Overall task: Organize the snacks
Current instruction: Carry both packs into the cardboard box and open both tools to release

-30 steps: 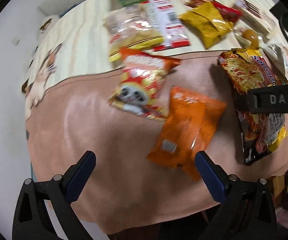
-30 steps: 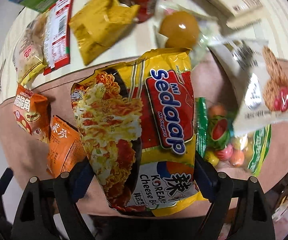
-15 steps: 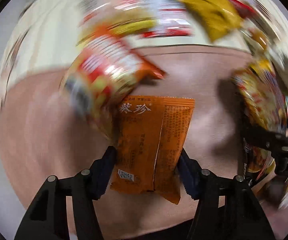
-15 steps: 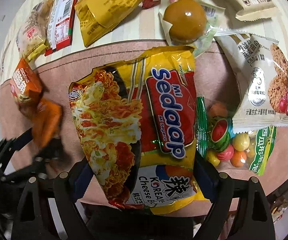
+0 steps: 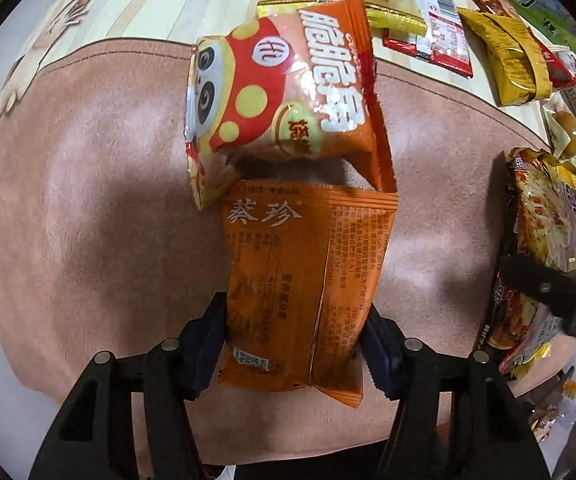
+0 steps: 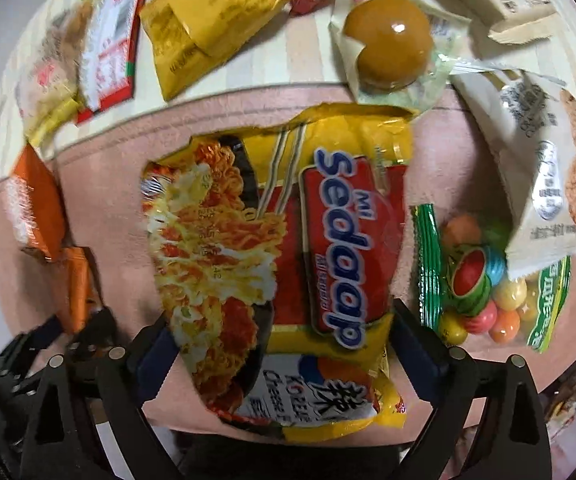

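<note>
The left gripper [image 5: 294, 336] pinches the flat orange foil packet [image 5: 304, 280], whose long axis runs straight away from the fingers. Its far end touches the puffy panda-print snack bag [image 5: 284, 92] on the pink mat [image 5: 88, 200]. The right gripper [image 6: 284, 344] clamps the crinkly yellow noodle pack [image 6: 288, 248], lengthwise too, just left of the green candy bag [image 6: 484, 284].

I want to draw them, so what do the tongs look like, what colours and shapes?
Both look alike. The left tongs and right tongs have black angular plastic arms with cut-out slots and small round silver screws. Each finger ends in a dark blue pad. No cables, sleeves or readable markings show.
</note>
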The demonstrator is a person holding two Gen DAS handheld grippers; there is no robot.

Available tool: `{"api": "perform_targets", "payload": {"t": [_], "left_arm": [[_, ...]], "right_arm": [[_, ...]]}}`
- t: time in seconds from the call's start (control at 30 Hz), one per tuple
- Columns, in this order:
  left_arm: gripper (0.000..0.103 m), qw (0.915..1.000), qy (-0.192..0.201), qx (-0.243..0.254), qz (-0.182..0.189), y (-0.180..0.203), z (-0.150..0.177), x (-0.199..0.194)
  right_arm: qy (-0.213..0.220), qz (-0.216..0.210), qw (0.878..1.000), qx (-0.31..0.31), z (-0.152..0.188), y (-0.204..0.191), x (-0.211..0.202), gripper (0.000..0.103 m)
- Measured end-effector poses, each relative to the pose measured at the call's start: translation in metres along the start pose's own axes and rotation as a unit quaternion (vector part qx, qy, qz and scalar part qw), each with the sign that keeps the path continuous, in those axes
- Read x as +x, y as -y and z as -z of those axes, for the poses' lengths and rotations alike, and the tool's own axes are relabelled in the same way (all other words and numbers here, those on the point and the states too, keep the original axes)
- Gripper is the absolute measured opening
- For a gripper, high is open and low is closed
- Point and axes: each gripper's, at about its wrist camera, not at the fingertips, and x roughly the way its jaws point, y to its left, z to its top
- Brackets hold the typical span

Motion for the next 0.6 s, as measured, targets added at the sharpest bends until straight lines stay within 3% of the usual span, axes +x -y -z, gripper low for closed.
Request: {"api": "perform_targets", "payload": {"t": [0.1, 0.3, 0.5, 0.6], "left_arm": [[0.058, 0.9999, 0.010, -0.005, 0.003, -0.001, 0.001, -0.011], [0.055, 0.9993, 0.036, -0.005, 0.006, -0.001, 0.021, -0.045], [0.055, 0.9983, 0.052, 0.009, 0.026, -0.004, 0.033, -0.082], [0.055, 0.9965, 0.068, 0.005, 0.049, -0.003, 0.031, -0.118]], "right_arm": [[0.010, 0.032, 0.999, -0.010, 0.002, -0.018, 0.002, 0.093], [0.039, 0.046, 0.998, -0.010, 0.026, -0.045, -0.022, 0.089], [0.066, -0.010, 0.998, 0.005, 0.046, -0.050, -0.065, 0.089], [0.083, -0.044, 0.996, 0.006, 0.051, -0.047, -0.097, 0.089]]}}
